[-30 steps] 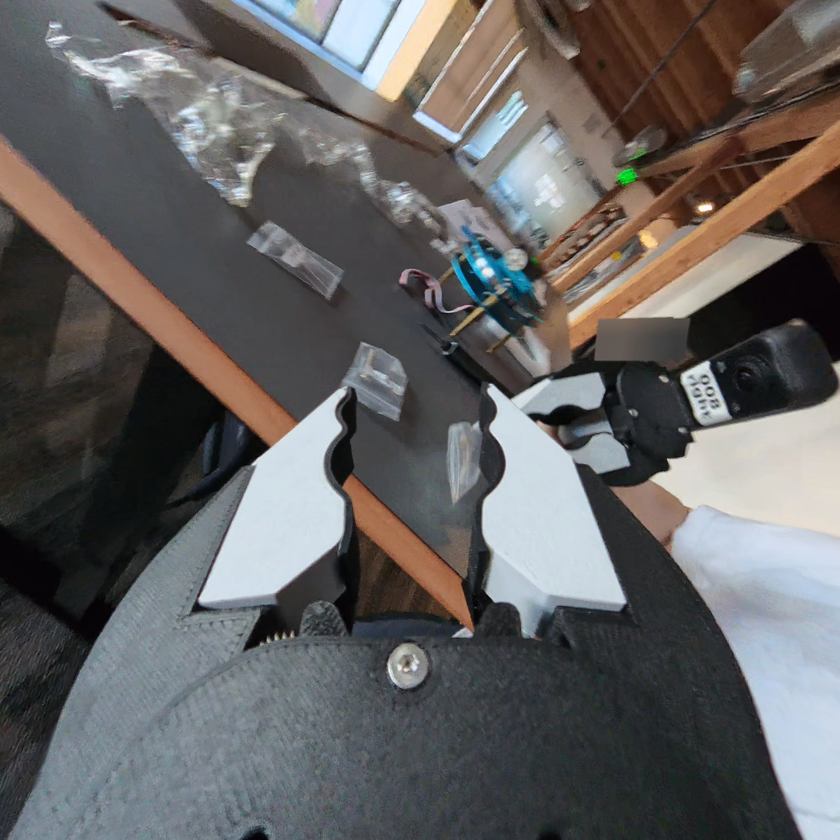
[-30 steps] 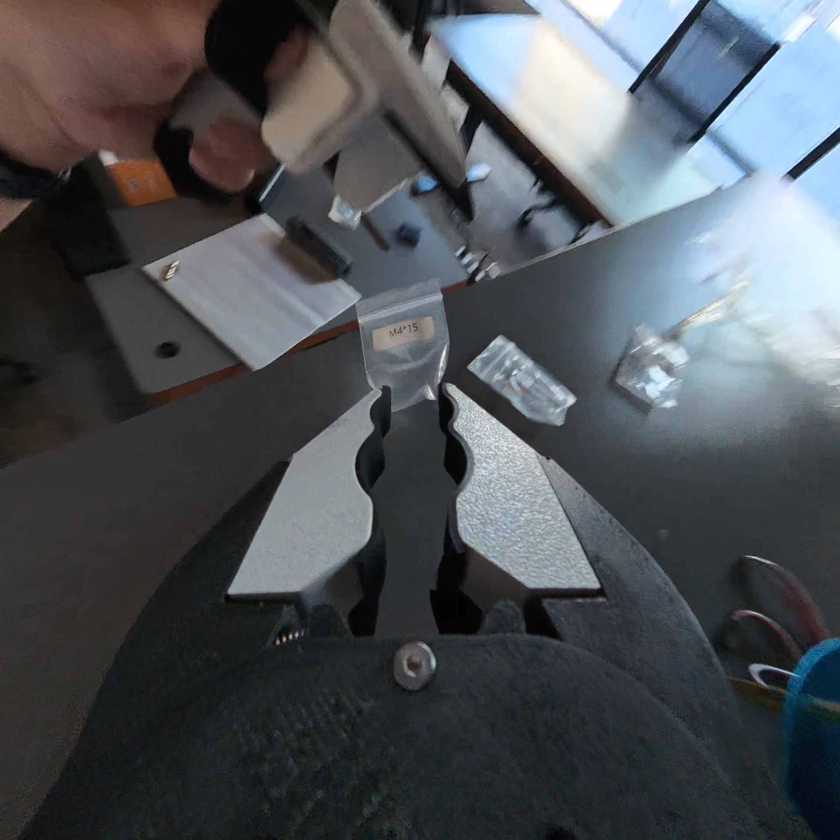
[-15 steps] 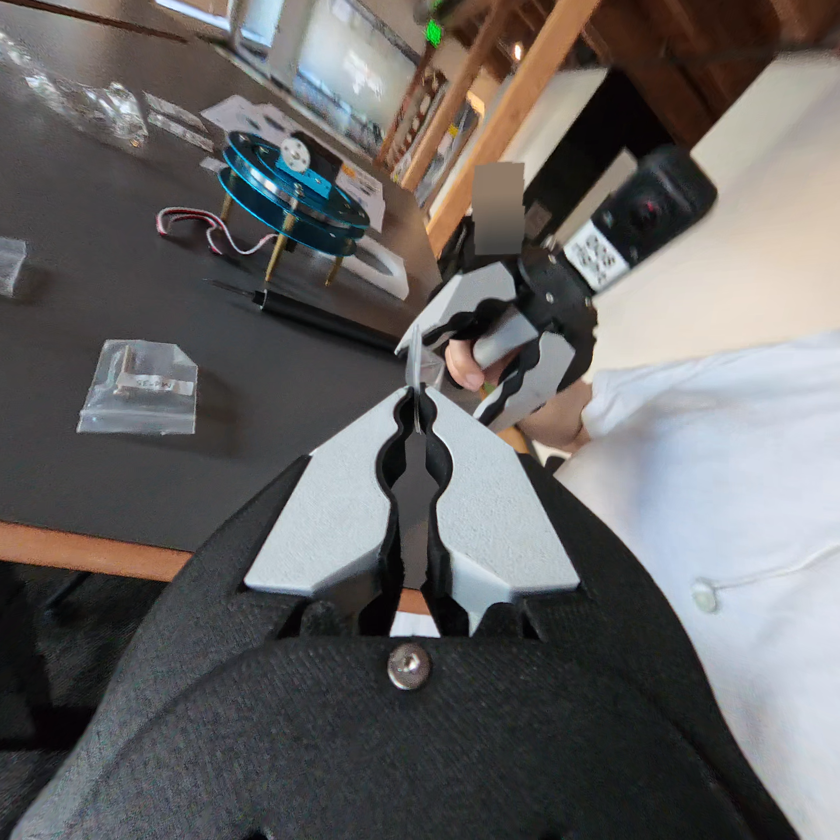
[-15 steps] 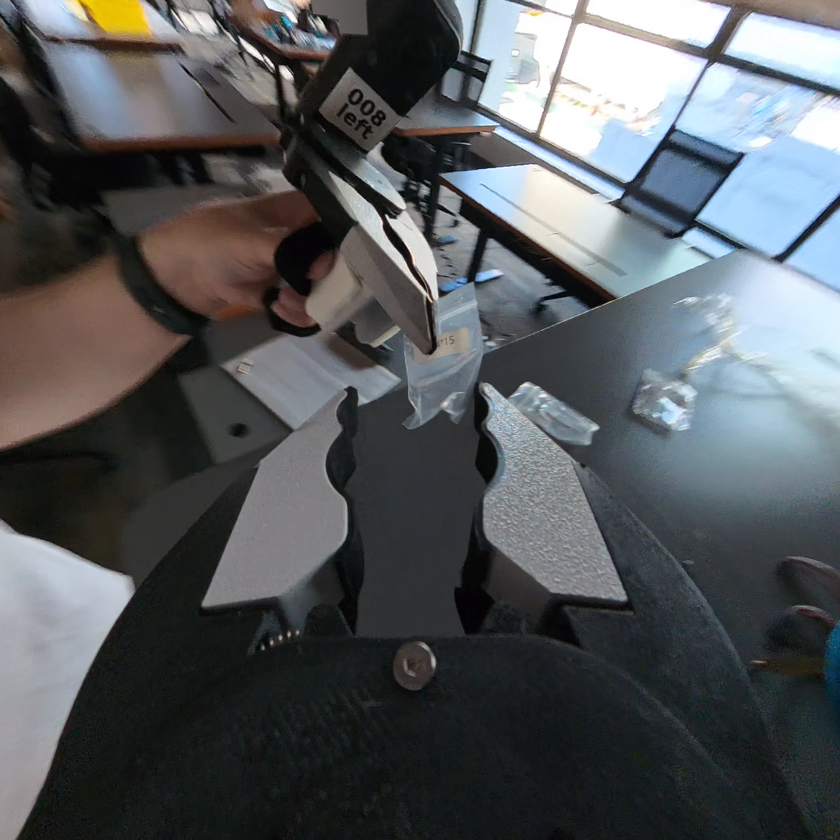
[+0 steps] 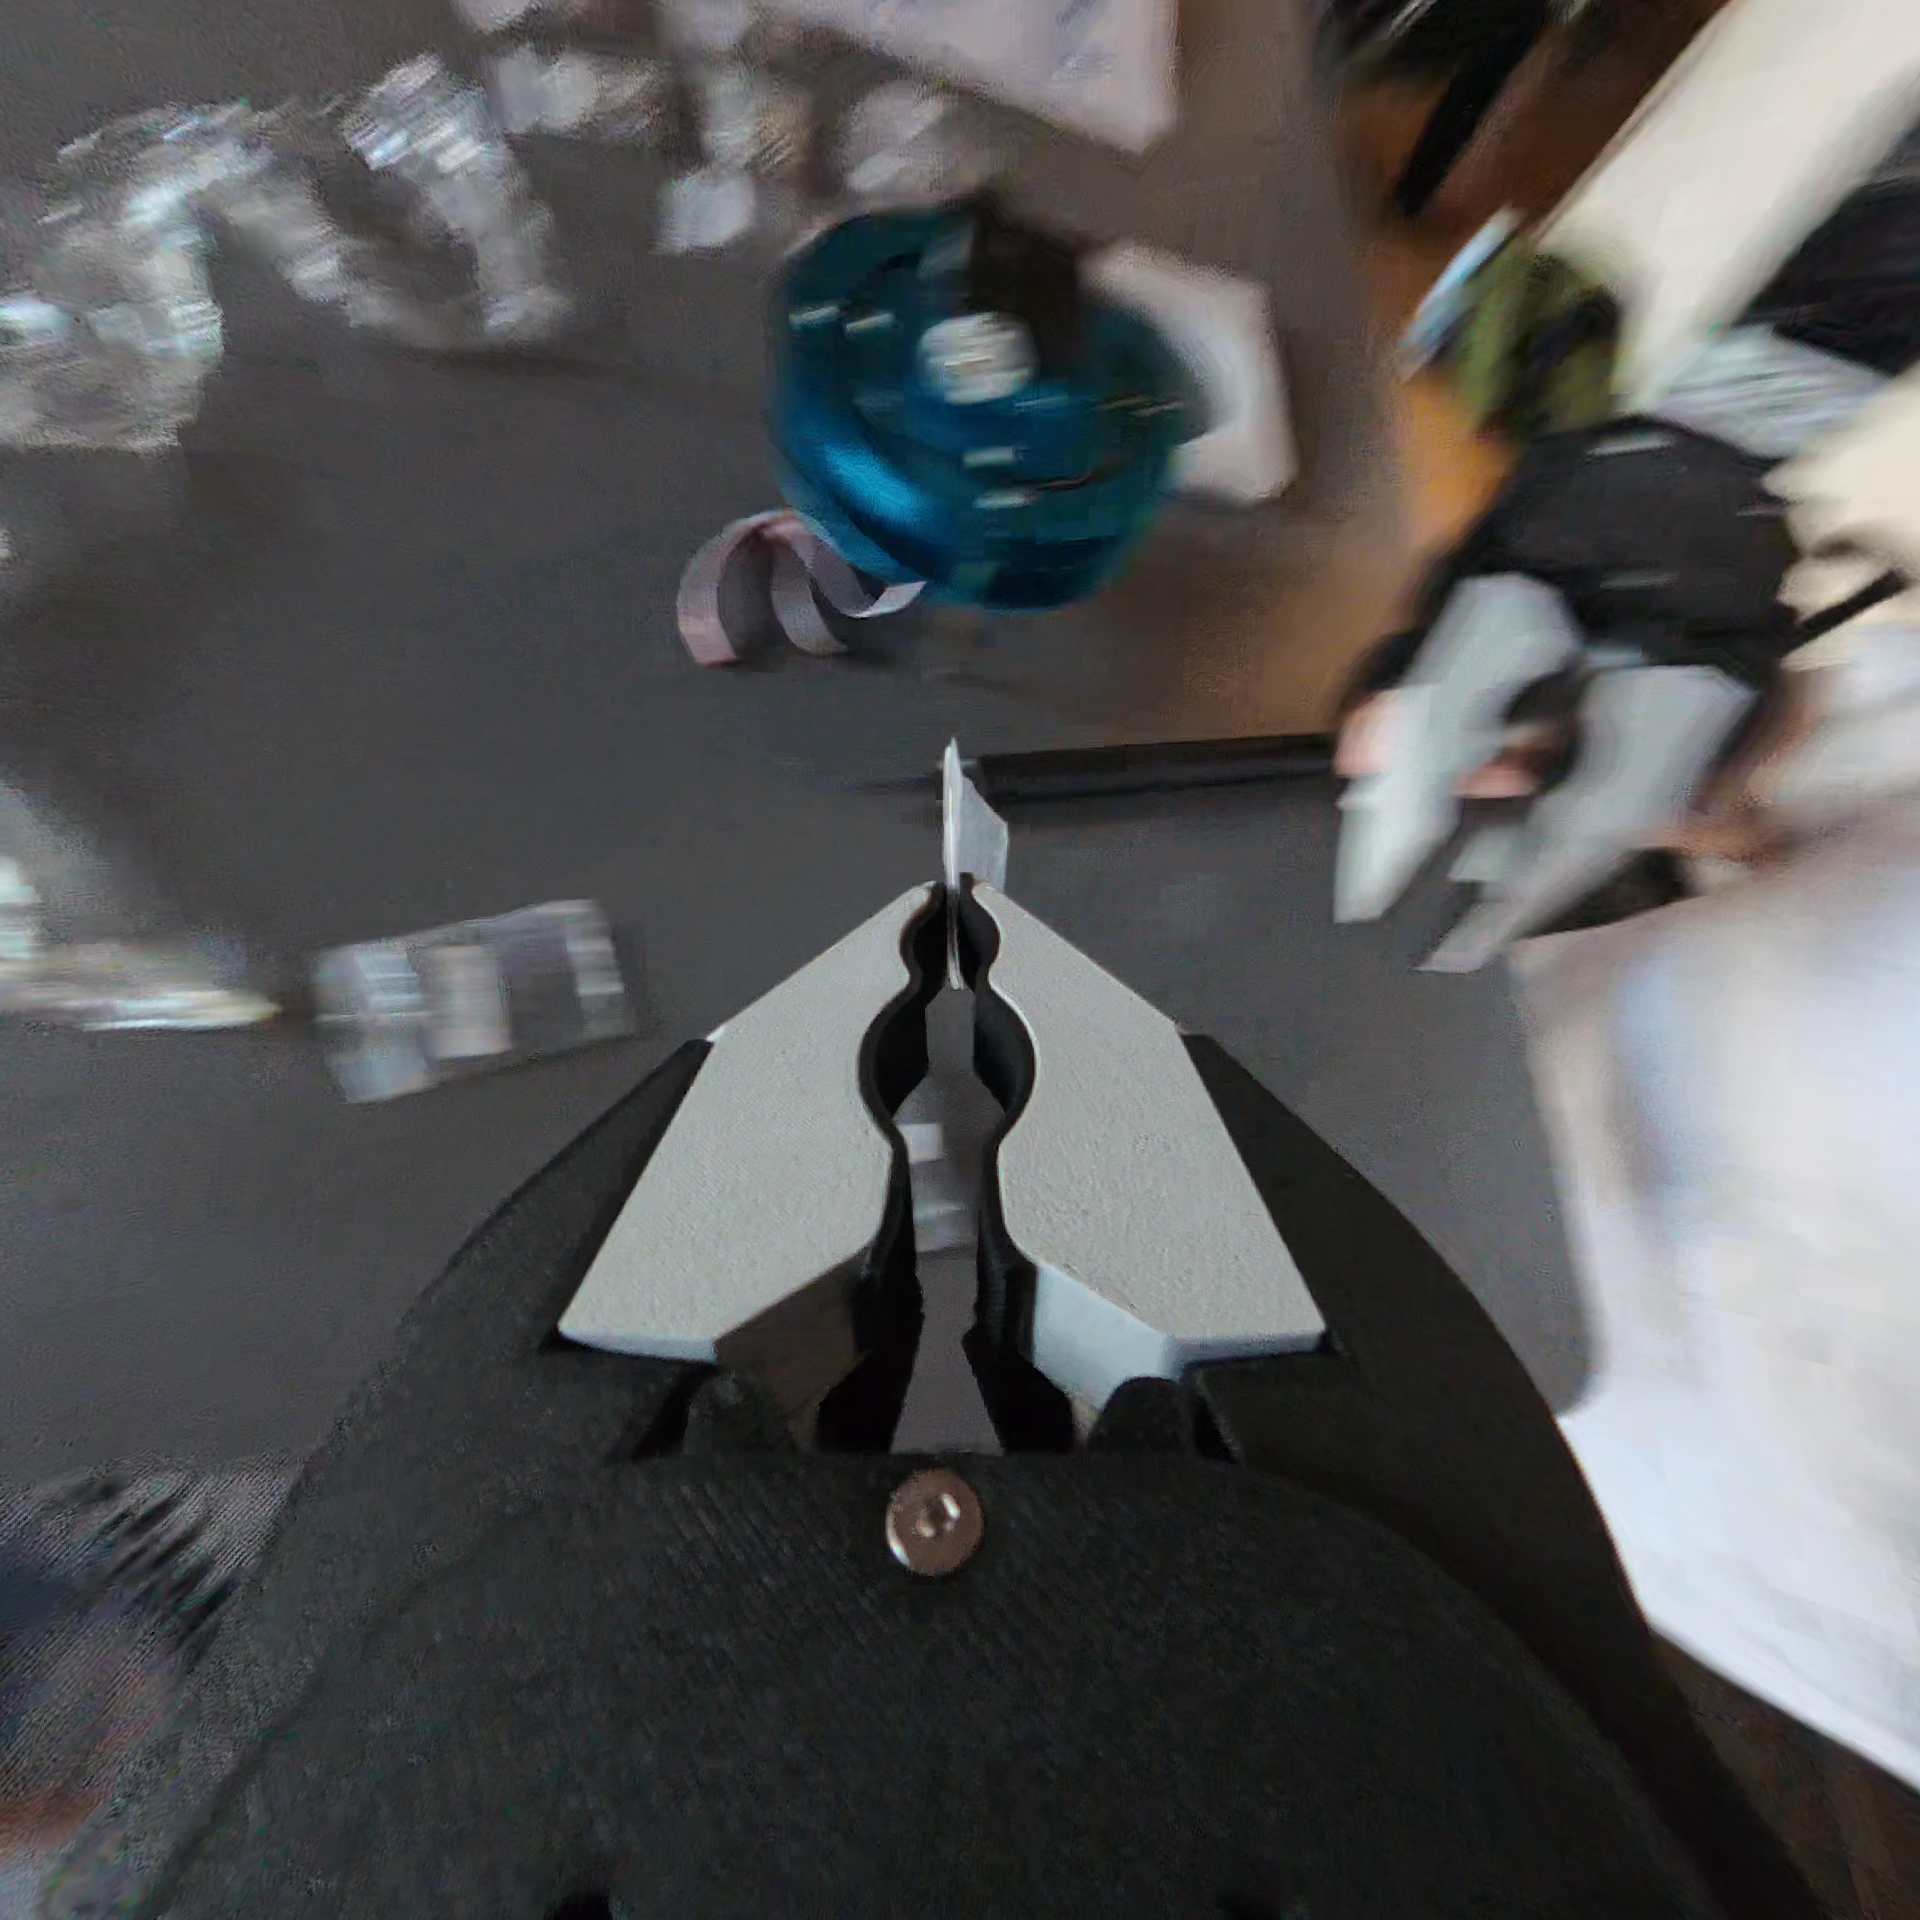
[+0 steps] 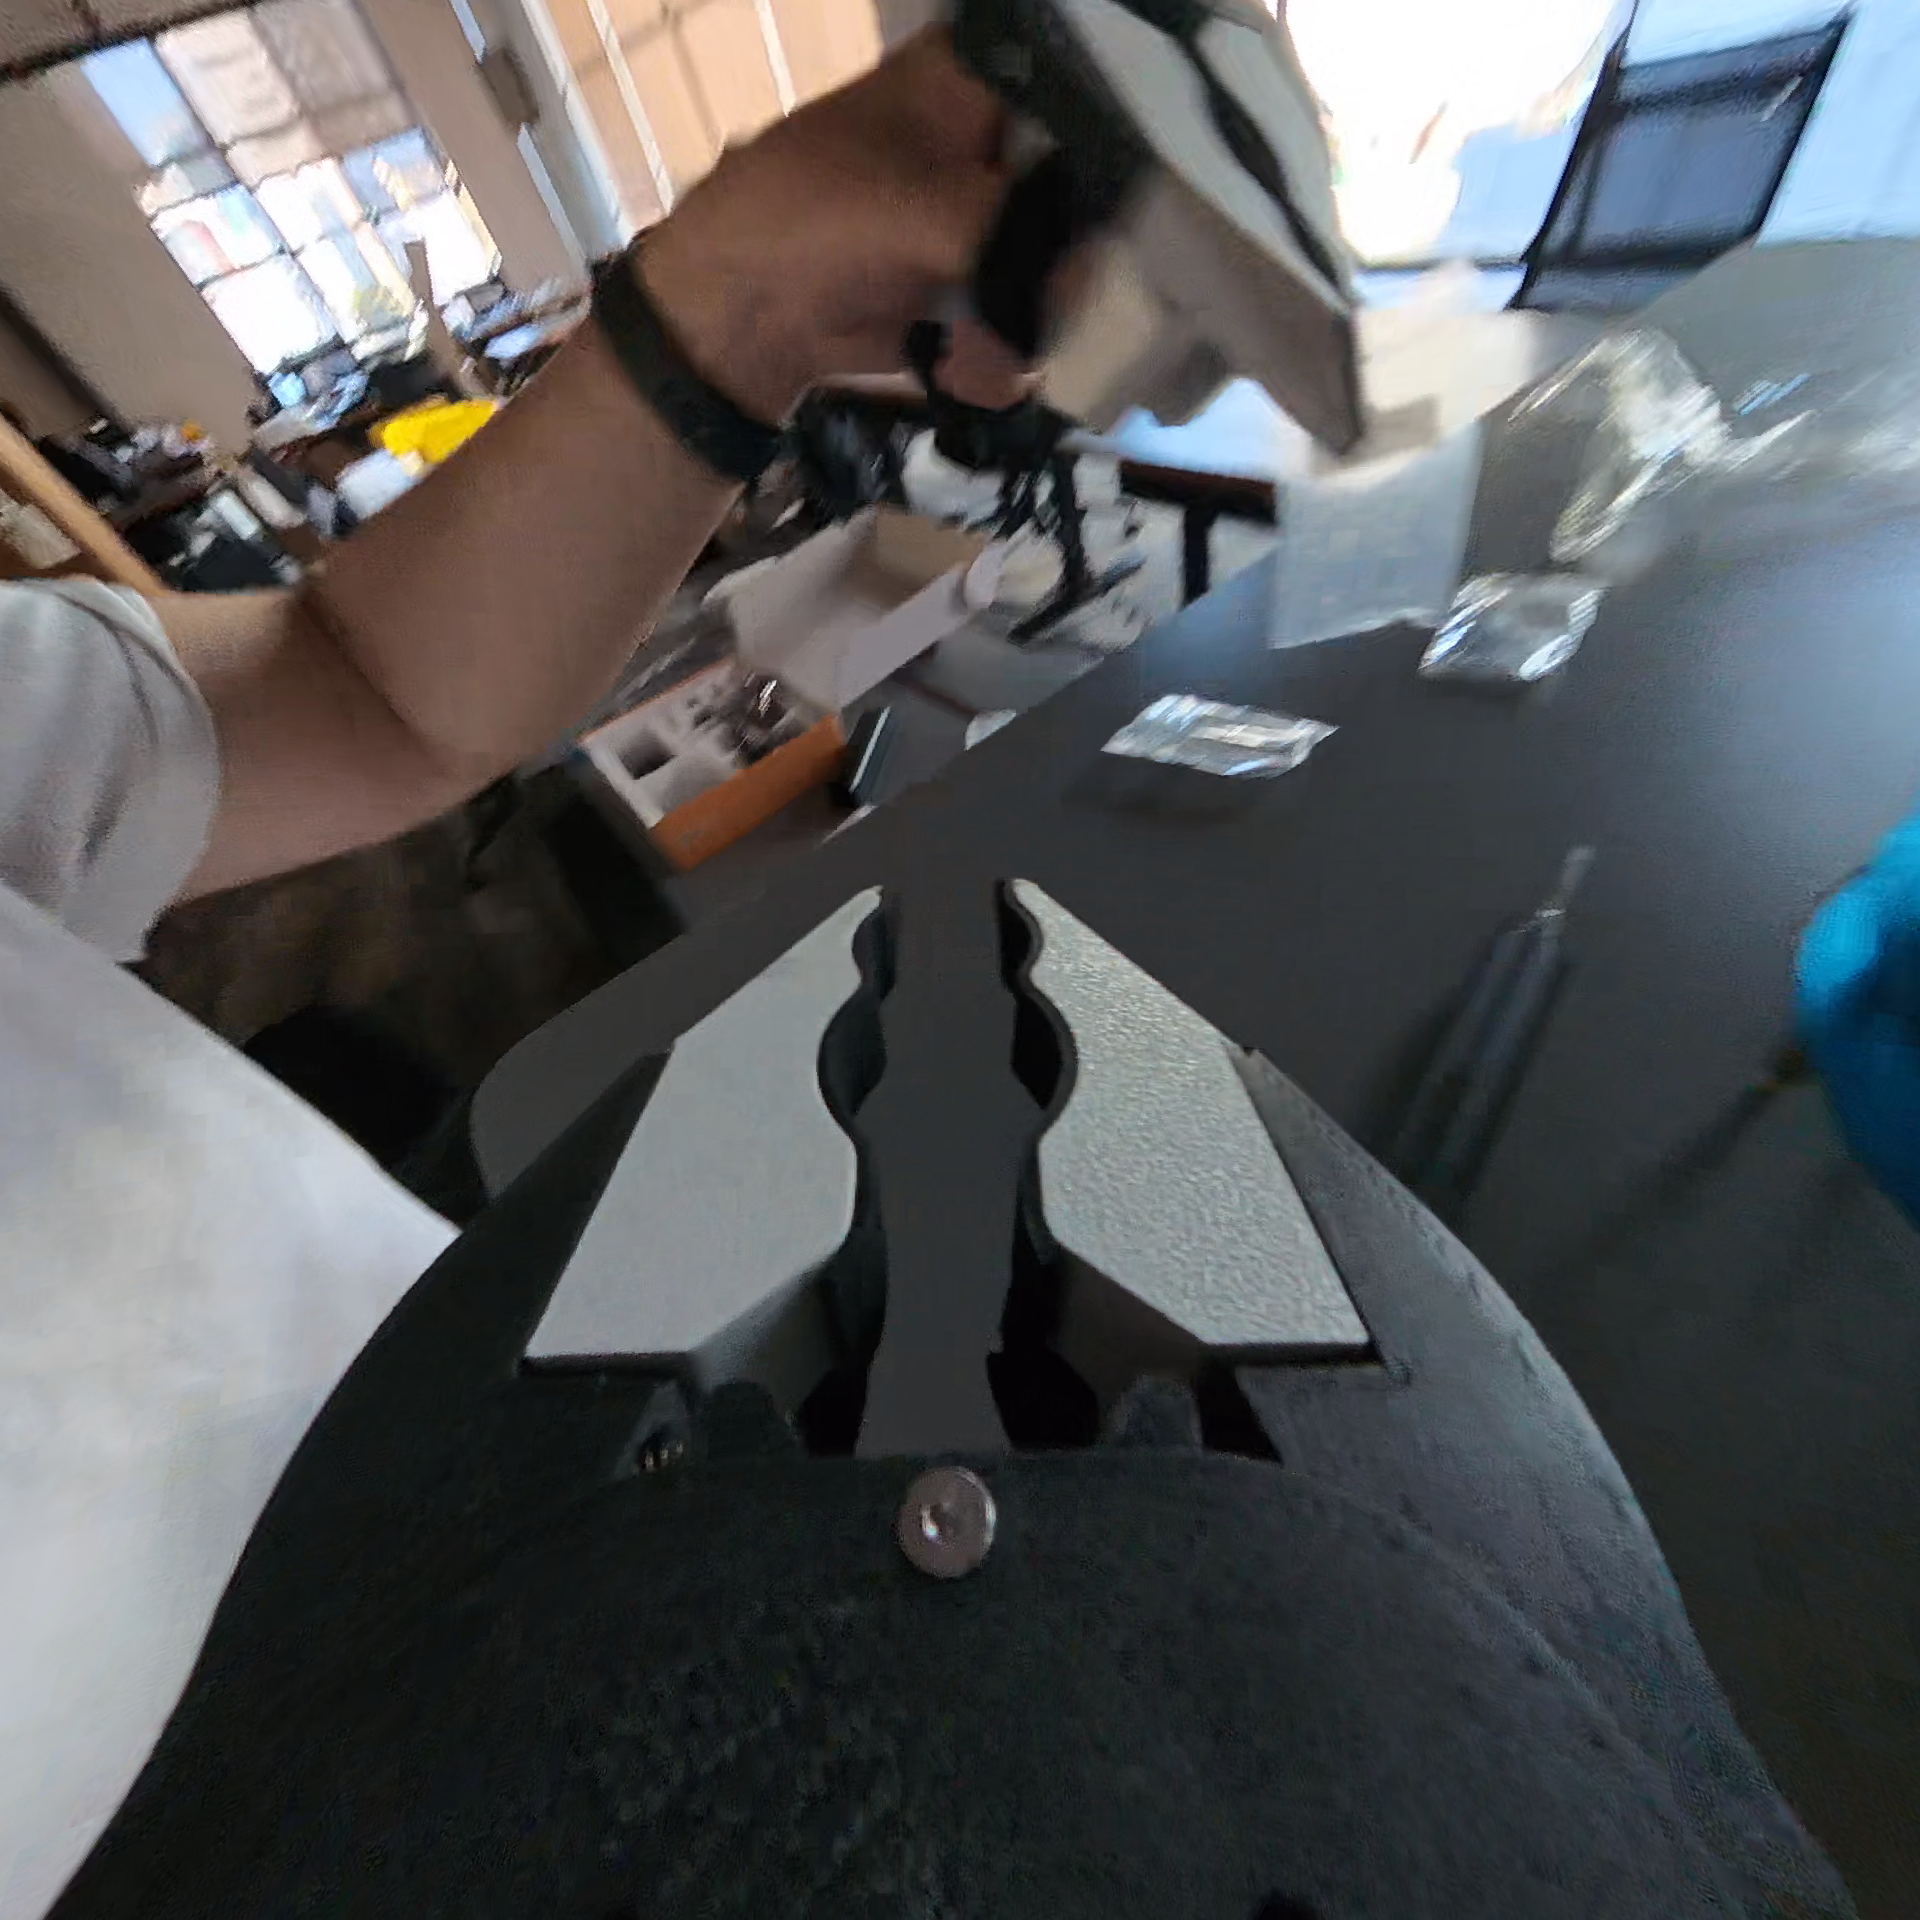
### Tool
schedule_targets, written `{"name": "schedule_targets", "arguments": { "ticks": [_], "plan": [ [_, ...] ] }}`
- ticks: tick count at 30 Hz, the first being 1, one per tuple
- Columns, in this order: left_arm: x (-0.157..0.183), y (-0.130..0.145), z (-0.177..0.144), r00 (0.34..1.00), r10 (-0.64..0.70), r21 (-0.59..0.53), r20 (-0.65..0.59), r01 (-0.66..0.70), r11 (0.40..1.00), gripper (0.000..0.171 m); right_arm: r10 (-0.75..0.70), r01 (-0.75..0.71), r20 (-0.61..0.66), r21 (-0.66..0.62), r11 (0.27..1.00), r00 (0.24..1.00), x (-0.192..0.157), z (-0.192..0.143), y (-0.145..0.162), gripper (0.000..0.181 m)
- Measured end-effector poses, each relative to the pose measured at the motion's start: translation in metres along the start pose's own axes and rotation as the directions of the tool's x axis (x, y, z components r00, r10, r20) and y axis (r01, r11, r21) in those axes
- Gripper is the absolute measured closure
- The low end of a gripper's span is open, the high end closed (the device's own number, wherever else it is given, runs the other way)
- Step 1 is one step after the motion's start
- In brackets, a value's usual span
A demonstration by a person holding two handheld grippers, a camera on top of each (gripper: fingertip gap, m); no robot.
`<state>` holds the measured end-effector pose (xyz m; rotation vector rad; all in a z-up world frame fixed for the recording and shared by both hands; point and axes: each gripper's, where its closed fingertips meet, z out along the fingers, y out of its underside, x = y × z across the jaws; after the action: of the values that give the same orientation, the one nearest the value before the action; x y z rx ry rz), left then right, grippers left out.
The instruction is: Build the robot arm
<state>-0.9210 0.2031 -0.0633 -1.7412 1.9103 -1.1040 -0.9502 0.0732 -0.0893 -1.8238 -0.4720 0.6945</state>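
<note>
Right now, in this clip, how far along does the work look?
Done: one small clear bag is up off the black table. In hand: the left tongs pinch its edge; the right tongs are open and empty. Left: other clear bags lie on the table, near a screwdriver.

The left gripper (image 5: 954,902) has pale grey, finely grained matt fingers set in a black body of ribbed, printed-looking plastic, with one shiny metal screw (image 5: 933,1536) in it; its tips pinch a thin, clear, glossy plastic bag (image 5: 971,831). The right gripper (image 6: 943,896) shows pebbled, faintly sparkling grey fingers in rough black plastic. The table (image 6: 1403,883) is smooth matt black. A clear bag (image 6: 1216,736) lying on it glints. The sleeve (image 6: 94,758) looks like soft white cloth
</note>
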Motion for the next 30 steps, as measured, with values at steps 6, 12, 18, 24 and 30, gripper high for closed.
{"name": "schedule_targets", "arguments": {
  "ticks": [6, 12, 18, 24, 30],
  "plan": [
    [-0.13, -0.046, 0.046, 0.985, -0.169, -0.302, -0.02, 0.155, 0.941, 0.171, -0.143, 0.162, -0.09, 0.277, 0.947, 0.986, 0.003, -0.033, -0.025, 0.162],
    [-0.18, -0.017, 0.062, 0.986, -0.164, -0.459, 0.012, 0.151, 0.875, 0.17, -0.02, 0.017, 0.007, 0.278, 0.96, 1.0, 0.01, -0.035, -0.021, 0.164],
    [-0.193, -0.031, 0.04, 0.987, -0.119, -0.354, 0.111, 0.151, 0.923, 0.134, -0.009, 0.001, 0.025, 0.332, 0.943, 1.0, 0.01, -0.042, -0.027, 0.164],
    [-0.11, 0.02, 0.01, 0.975, -0.081, -0.31, 0.207, 0.144, 0.94, 0.14, 0.041, -0.055, 0.047, 0.378, 0.924, 0.998, 0.015, -0.049, -0.031, 0.164],
    [-0.094, 0.053, 0.036, 0.974, -0.027, -0.216, 0.223, 0.076, 0.973, 0.138, 0.063, -0.08, 0.057, 0.36, 0.93, 0.996, 0.016, -0.044, -0.03, 0.164]
  ]
}}
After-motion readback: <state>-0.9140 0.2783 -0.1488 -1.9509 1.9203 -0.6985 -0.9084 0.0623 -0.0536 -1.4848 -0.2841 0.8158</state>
